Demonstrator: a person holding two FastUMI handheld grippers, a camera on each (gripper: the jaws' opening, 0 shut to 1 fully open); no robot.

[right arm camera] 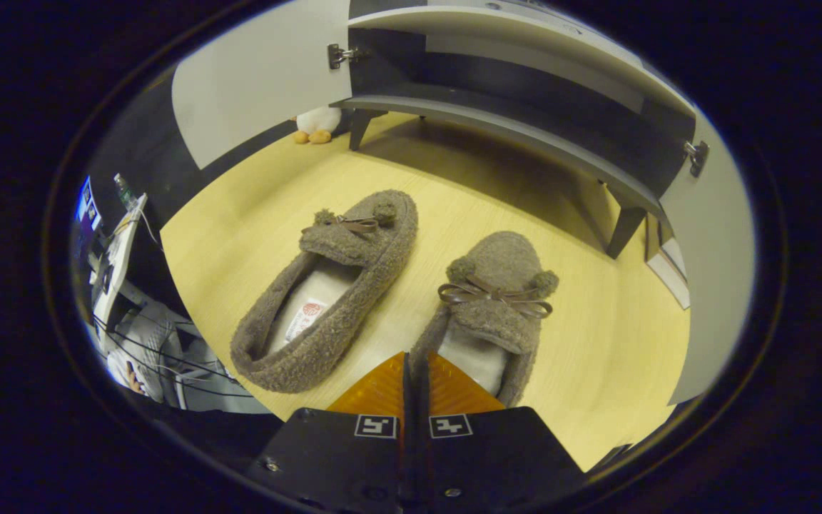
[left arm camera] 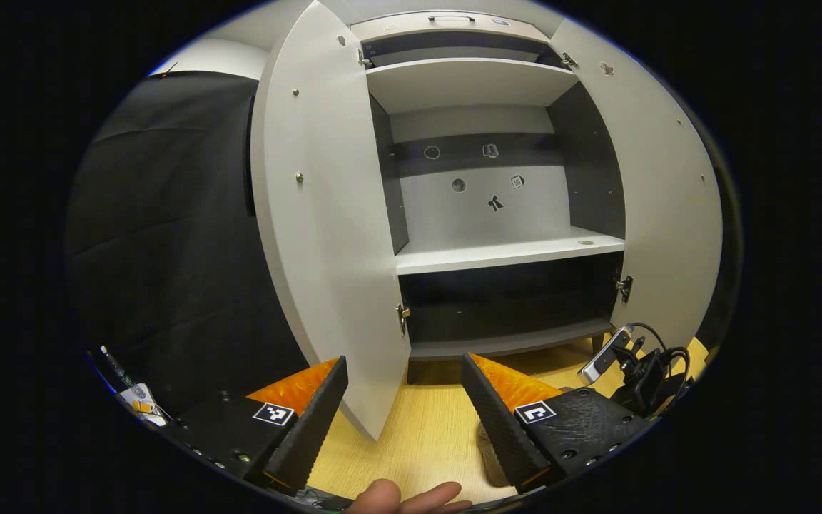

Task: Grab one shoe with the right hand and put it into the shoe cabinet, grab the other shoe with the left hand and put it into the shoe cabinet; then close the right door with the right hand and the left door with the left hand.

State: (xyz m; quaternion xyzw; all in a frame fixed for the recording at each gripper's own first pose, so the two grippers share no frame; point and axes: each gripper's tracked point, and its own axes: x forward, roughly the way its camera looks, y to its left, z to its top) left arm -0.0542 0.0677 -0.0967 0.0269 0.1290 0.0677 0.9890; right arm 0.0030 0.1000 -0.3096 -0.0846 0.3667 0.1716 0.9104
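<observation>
With fingers pressed together, the right hand-held gripper (right arm camera: 411, 371) is hanging over the nearer shoe (right arm camera: 491, 307) at lower centre, needing to spread before grasping, while the left hand-held gripper (left arm camera: 404, 400) is gaping wide.

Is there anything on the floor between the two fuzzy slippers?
No. In the right gripper view, only bare wooden floor lies between the left slipper and the right slipper; they lie apart.
</observation>
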